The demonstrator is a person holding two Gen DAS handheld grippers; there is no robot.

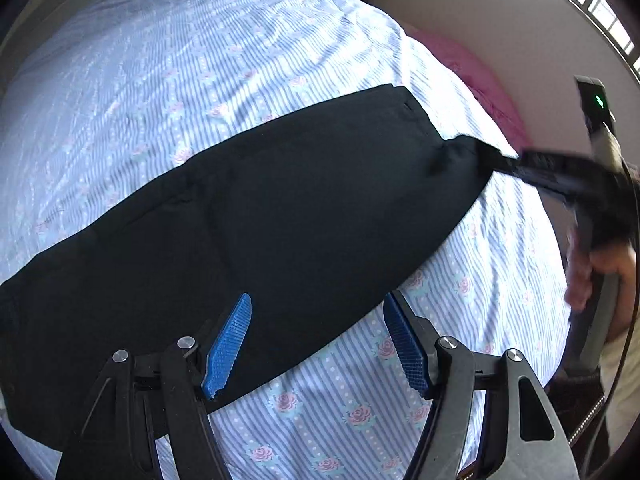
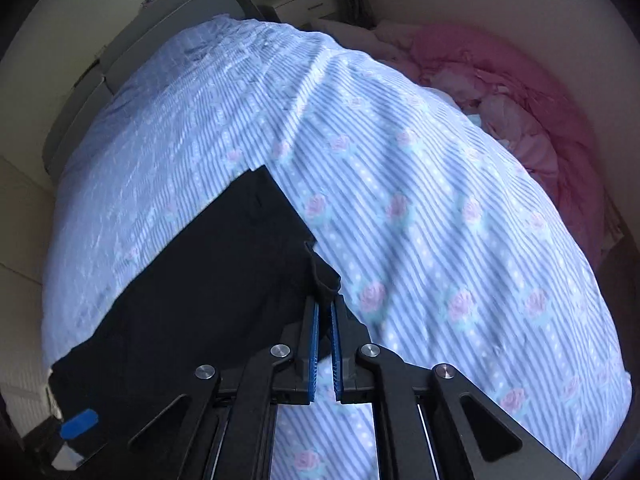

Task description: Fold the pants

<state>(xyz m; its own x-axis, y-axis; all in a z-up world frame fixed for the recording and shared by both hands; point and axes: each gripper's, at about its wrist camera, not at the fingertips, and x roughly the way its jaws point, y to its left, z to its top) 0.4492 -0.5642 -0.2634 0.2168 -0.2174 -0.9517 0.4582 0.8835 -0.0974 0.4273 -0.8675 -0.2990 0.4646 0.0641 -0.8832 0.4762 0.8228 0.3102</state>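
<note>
Black pants (image 1: 260, 216) lie flat across a bed with a blue striped rose-print sheet (image 1: 200, 60). My left gripper (image 1: 316, 320) is open, blue pads wide apart, hovering over the near edge of the pants. My right gripper (image 2: 325, 312) is shut on a corner of the pants (image 2: 200, 280), the cloth pinched between its blue pads. In the left wrist view the right gripper (image 1: 516, 160) shows at the right, pulling that corner taut and slightly lifted off the sheet.
Pink bedding (image 2: 520, 92) is piled between the bed and the wall on the right. A headboard and a white dresser (image 2: 308, 0) stand at the far end. The bed edge falls away at the right (image 1: 560, 320).
</note>
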